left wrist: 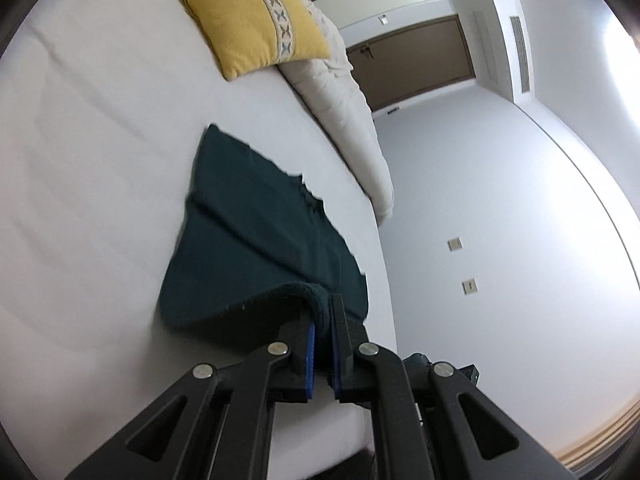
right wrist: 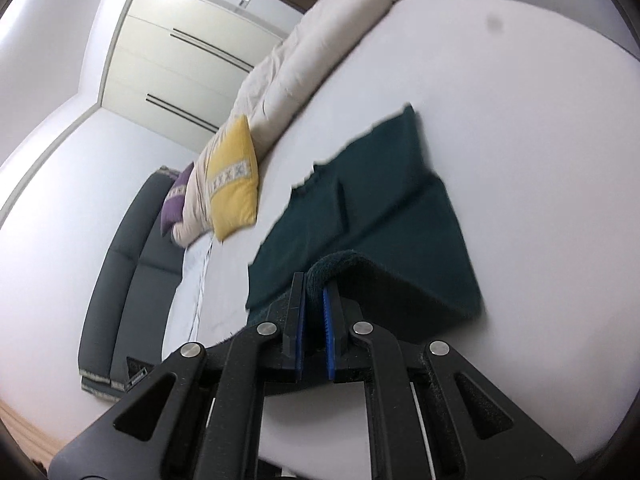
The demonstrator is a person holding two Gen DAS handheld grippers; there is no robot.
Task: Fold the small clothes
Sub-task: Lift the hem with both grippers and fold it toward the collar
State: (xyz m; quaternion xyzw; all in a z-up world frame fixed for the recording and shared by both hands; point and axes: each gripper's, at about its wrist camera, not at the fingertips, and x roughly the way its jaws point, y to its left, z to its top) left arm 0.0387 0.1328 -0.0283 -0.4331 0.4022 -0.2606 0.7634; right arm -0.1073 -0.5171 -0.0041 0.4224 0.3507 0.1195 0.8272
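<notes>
Tools left (left wrist: 323, 312) and right (right wrist: 314, 286) each clench the green garment (left wrist: 256, 232); only right view shows purple cushion (right wrist: 176, 204).

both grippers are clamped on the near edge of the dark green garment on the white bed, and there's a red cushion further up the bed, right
Not quite: the cushion is yellow, not red, as the left wrist view shows. The rest holds: the left gripper and right gripper are both clamped on the near edge of the dark green garment on the white bed.
</notes>
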